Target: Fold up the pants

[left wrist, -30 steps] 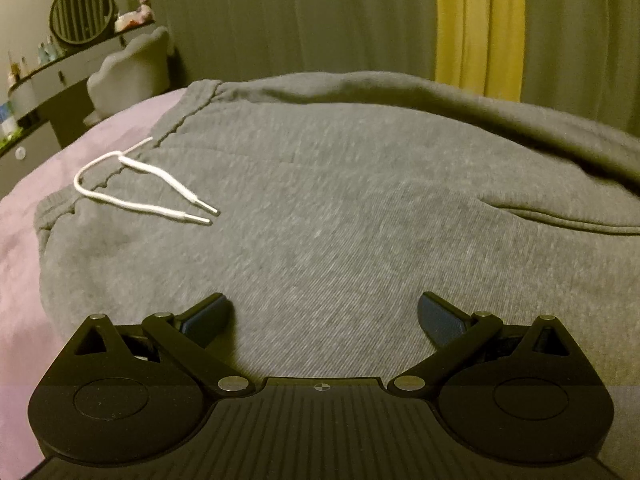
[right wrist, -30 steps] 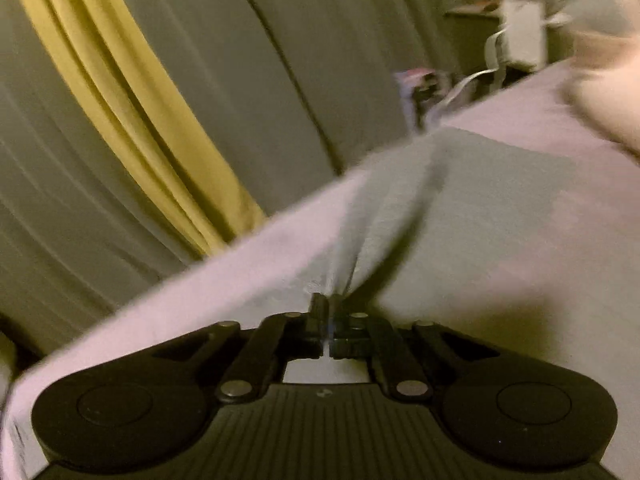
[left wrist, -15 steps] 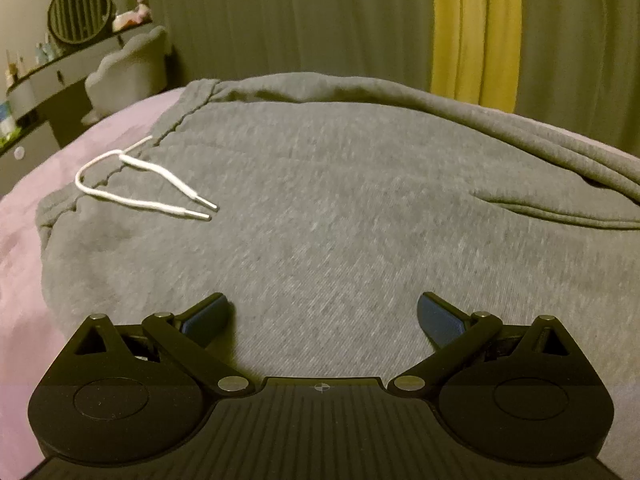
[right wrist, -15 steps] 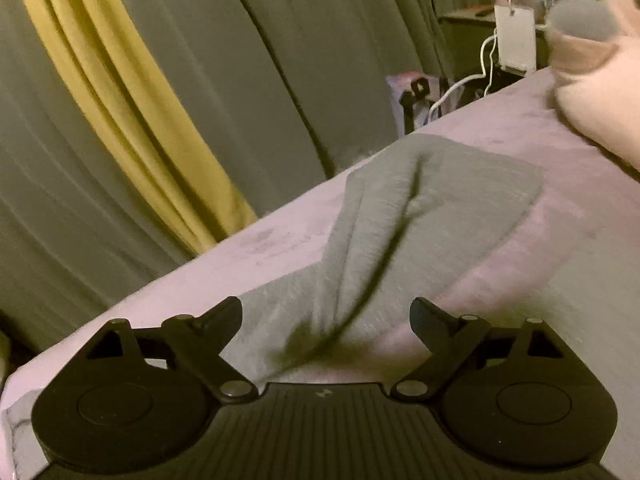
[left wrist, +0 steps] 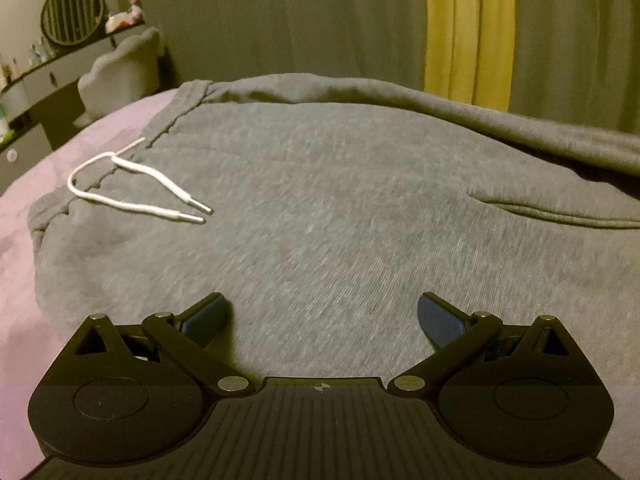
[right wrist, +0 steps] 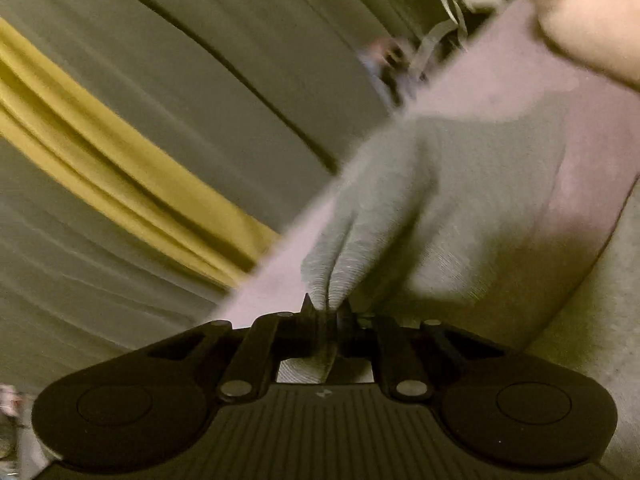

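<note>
Lying across the pink bed, the grey pants spread flat with the waistband to the left and the white drawstring looped on top. Only the left wrist view shows that waist end, with a pocket slit at the right; only the right wrist view shows the leg end, blurred, running toward a pale plush shape. Grey and yellow curtains hang behind. Over the cloth, the left claw stands wide with nothing between its blue pads. Having just been closing, the right claw is pinched tight on a ridge of the pants fabric.
</note>
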